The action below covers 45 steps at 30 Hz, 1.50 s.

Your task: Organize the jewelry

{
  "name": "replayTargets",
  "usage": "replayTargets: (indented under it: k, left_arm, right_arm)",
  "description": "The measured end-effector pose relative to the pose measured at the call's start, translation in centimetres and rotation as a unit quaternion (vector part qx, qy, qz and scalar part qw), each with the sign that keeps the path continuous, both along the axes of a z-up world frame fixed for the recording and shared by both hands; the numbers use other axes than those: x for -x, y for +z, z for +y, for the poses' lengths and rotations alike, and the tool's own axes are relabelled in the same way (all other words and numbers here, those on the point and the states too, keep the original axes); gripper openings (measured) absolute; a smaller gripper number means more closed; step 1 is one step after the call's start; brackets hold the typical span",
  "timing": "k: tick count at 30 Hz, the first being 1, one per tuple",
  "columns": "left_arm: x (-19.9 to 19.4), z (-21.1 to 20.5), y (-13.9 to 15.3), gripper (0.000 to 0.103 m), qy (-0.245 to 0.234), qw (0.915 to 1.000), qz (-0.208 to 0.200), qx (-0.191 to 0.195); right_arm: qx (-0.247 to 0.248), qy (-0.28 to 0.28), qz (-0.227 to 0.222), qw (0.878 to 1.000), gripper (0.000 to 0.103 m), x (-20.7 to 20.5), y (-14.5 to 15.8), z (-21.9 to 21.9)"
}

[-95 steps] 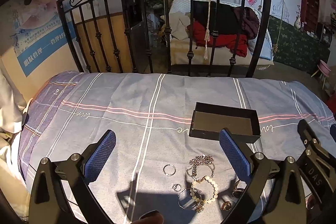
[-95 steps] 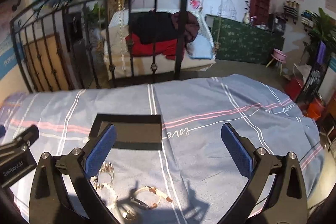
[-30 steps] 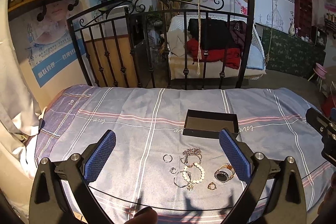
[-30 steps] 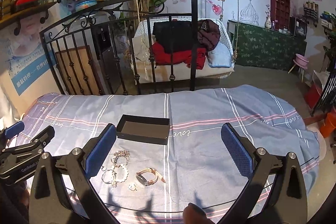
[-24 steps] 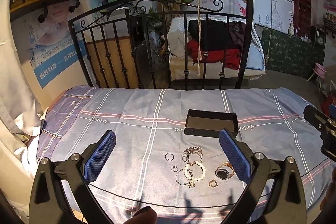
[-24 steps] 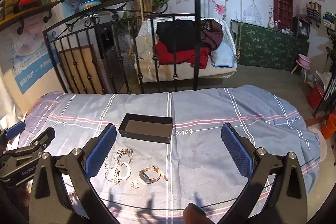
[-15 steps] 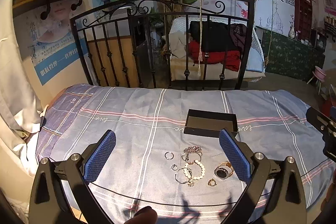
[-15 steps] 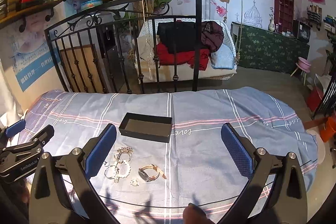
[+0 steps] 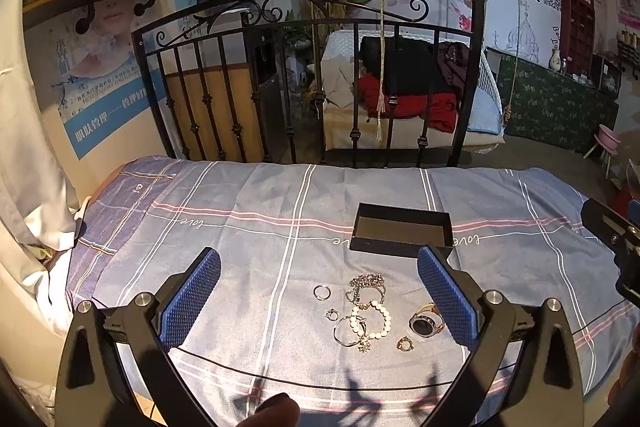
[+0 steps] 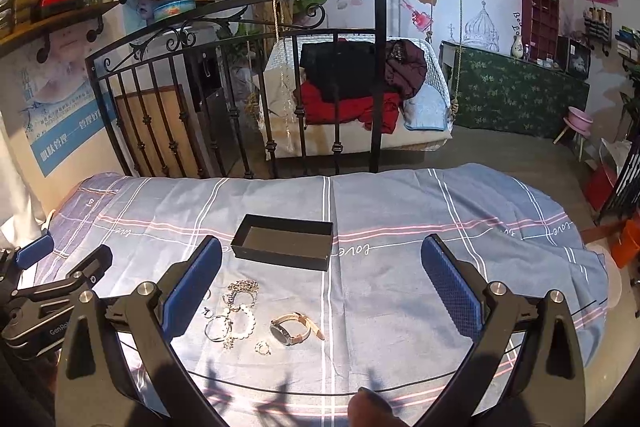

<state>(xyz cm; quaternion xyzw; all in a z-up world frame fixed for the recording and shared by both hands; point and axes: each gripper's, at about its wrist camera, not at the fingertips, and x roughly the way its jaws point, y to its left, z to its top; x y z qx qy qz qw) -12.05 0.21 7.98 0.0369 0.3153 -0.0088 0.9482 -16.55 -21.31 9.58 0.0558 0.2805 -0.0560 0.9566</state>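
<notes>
The bedsheet is blue-grey, crossed by white double lines and pink stripes, with a darker purple plaid patch at its left end; the box is black, its inside dark brown; the pearl bracelet is white; the watch has a black dial and pinkish-tan strap; the gripper pads are blue with a dotted texture; the bed rail is black.
</notes>
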Motion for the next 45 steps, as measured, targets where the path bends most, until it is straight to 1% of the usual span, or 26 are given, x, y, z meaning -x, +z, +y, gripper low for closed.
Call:
replayTargets:
  k: [26,32,35,37,38,40,42,43,45]
  left_arm:
    - [0.4,0.4,-0.5,0.097,0.003,1.0000,0.005,0.005]
    - [0.7,0.5,-0.2,0.097,0.001,1.0000,0.003,0.001]
    - [0.6,0.5,0.2,0.097,0.001,1.0000,0.000,0.000]
    - [0.4,0.5,0.4,0.097,-0.001,1.0000,-0.002,0.004]
    - [0.3,0.5,0.5,0.097,-0.002,1.0000,-0.003,0.006]
    - [0.0,0.4,0.4,0.097,-0.005,0.9999,-0.004,0.008]
    - [-0.4,0.2,0.4,0.097,-0.012,0.9999,-0.004,0.010]
    - [-0.8,-0.1,0.3,0.097,-0.013,0.9999,0.000,0.009]
    - [-1.5,-0.8,0.2,0.097,-0.020,0.9997,0.003,0.014]
  right_arm:
    - [-0.005,0.001,-0.002,1.000,0.099,0.2,0.0,0.4]
    - [-0.009,0.020,-0.004,1.000,0.099,0.3,0.4,0.5]
    - [-0.013,0.048,-0.010,0.999,0.099,1.0,1.7,0.2]
    - [-0.030,0.078,-0.010,0.996,0.099,1.5,2.9,-0.3]
    - [-0.045,0.117,-0.005,0.992,0.099,2.2,4.2,-0.8]
    - [-0.051,0.183,0.010,0.982,0.099,3.7,5.8,-1.4]
    - [-0.039,0.263,0.028,0.964,0.099,6.6,8.0,-2.6]
    - [-0.027,0.280,0.030,0.959,0.099,8.3,9.1,-3.4]
    - [-0.010,0.287,0.015,0.958,0.099,13.0,11.8,-6.0]
